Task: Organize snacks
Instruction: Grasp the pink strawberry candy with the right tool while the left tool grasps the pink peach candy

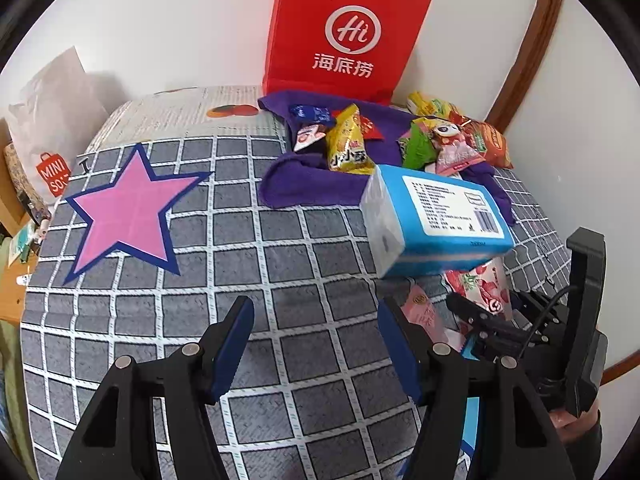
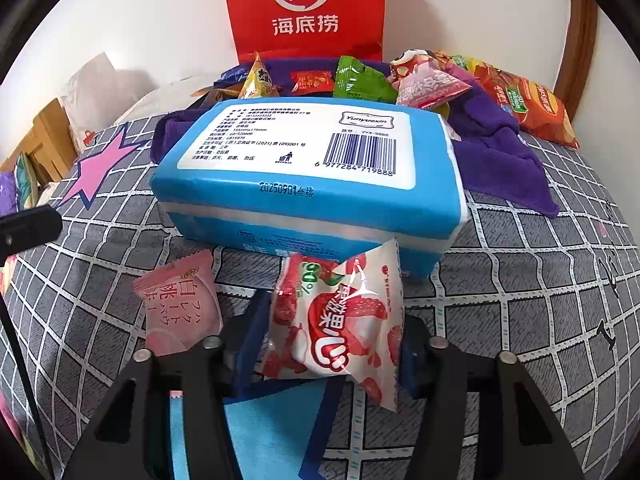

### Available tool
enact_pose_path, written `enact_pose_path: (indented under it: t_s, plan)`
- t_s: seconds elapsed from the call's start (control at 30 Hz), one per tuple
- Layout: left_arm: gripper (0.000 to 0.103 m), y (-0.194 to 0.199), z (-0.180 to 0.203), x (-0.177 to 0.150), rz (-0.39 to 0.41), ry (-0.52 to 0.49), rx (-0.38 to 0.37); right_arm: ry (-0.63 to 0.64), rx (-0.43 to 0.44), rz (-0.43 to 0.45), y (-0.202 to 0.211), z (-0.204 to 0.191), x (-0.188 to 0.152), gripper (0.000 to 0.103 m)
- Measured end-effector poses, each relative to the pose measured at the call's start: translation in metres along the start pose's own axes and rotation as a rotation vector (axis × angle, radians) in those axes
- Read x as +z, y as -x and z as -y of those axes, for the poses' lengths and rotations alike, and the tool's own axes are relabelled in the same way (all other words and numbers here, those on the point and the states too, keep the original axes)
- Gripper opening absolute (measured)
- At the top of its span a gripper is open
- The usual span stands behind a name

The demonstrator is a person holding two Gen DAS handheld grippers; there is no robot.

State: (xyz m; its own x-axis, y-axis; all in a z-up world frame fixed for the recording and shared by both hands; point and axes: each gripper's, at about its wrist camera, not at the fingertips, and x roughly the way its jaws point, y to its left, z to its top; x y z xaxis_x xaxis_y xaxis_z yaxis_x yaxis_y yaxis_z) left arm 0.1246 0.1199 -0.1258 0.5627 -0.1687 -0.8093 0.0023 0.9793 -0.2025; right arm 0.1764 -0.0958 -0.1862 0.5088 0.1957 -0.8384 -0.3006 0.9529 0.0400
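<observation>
My right gripper is shut on a white and red strawberry snack packet just above the grey checked cloth, in front of a blue tissue pack. A pink peach snack packet lies to its left. My left gripper is open and empty over the cloth; in its view the strawberry packet and the right gripper are at its right. Several snack packets lie on a purple towel behind the tissue pack.
A red paper bag stands against the wall at the back. A pink star is marked on the cloth at the left. A white Miniso bag stands far left. A blue shape lies under my right gripper.
</observation>
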Motion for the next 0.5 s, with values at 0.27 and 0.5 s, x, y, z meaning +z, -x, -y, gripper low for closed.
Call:
enact_pose_path:
  t_s: [0.27, 0.5]
  plan:
    - [0.062, -0.003, 0.013, -0.005, -0.014, -0.019, -0.002, -0.08, 0.03, 0.03, 0.024, 0.019, 0.0, 0.034]
    - [0.062, -0.016, 0.027, -0.012, -0.051, -0.007, -0.04, -0.116, 0.015, 0.064, 0.052, 0.039, -0.008, 0.033]
